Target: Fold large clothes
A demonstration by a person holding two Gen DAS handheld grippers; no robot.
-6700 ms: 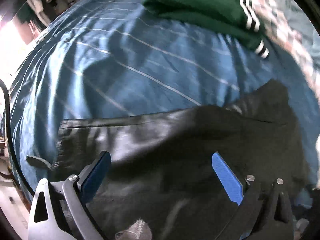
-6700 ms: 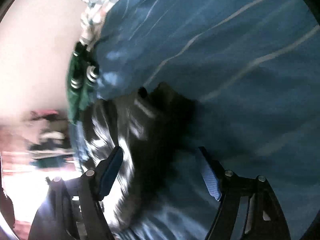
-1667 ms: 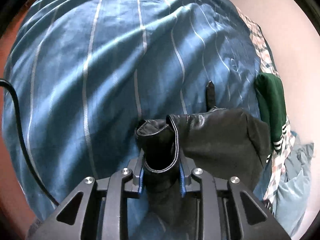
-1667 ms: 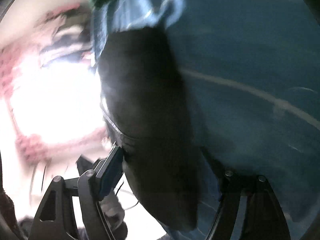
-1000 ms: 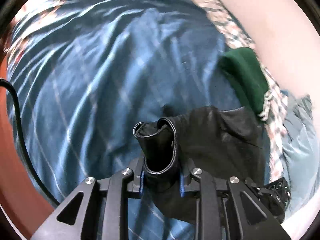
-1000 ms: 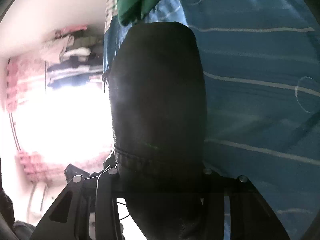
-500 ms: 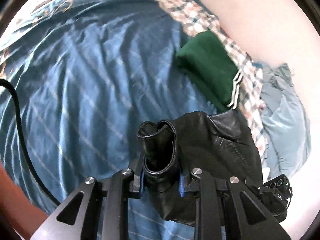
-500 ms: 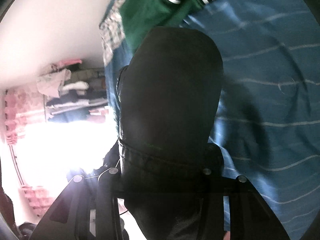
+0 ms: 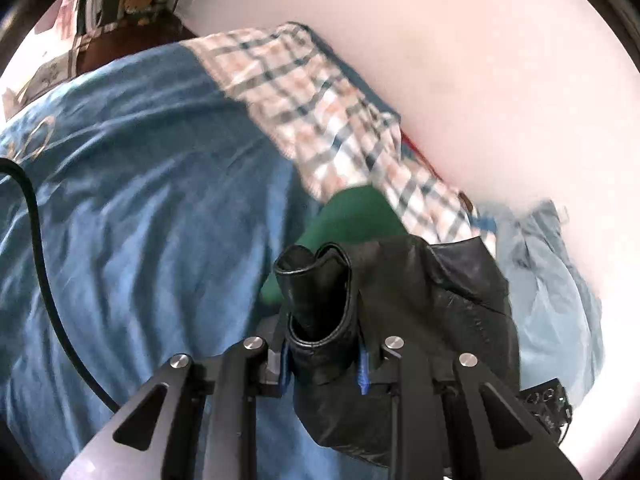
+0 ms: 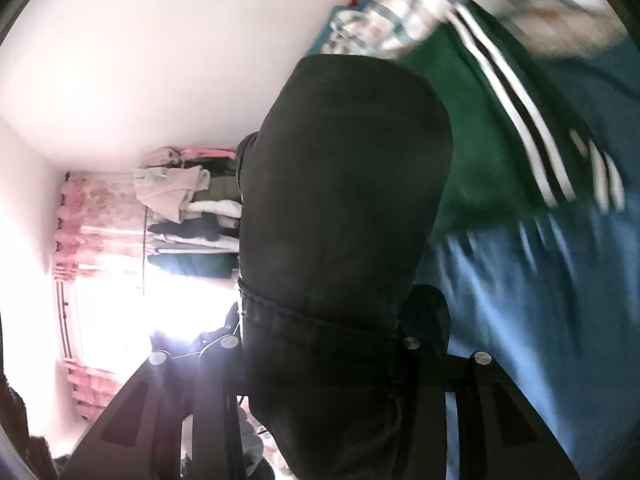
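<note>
A folded black leather jacket (image 9: 432,296) hangs between both grippers, lifted above the blue striped bedspread (image 9: 132,216). My left gripper (image 9: 323,364) is shut on a bunched edge of it. My right gripper (image 10: 320,344) is shut on the jacket's other end (image 10: 340,200), which fills the middle of the right wrist view and hides the fingers. A folded green garment with white and black stripes (image 10: 492,120) lies on the bed just beyond the jacket; it also shows in the left wrist view (image 9: 352,216).
A plaid cloth (image 9: 320,116) lies along the bed's far edge by the pale wall (image 9: 480,80). A light blue garment (image 9: 552,280) lies to the right. A clothes rack (image 10: 188,216) and a bright window (image 10: 120,304) stand beyond the bed.
Both grippers have carried the jacket across the bed toward the wall. The green garment and plaid cloth are now much closer. Both grips are unchanged.
</note>
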